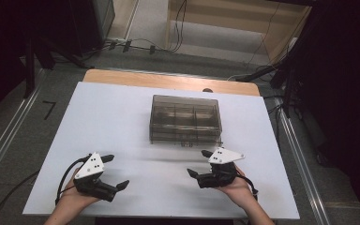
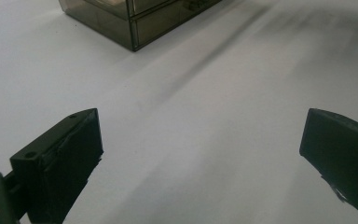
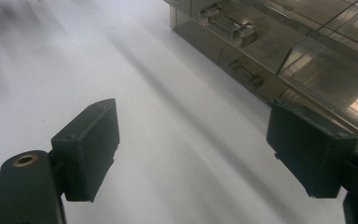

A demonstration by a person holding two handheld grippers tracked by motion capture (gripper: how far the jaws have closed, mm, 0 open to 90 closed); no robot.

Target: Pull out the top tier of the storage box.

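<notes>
Hovering at the worktop's (image 1: 122, 117) near edge, both claws, left (image 1: 115, 171) and right (image 1: 199, 163), agape and empty, we have not yet touched the drawer box (image 1: 185, 119).

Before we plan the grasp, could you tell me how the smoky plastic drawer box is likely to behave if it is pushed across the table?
The box looks rigid, so it should hold its shape. Low and wide, it probably slides rather than tips on the smooth table. Its drawers may slide open.

We found the smoky drawer box (image 3: 279, 42) cut off by the right gripper view's top and right edges, its contents too dim to tell.
</notes>
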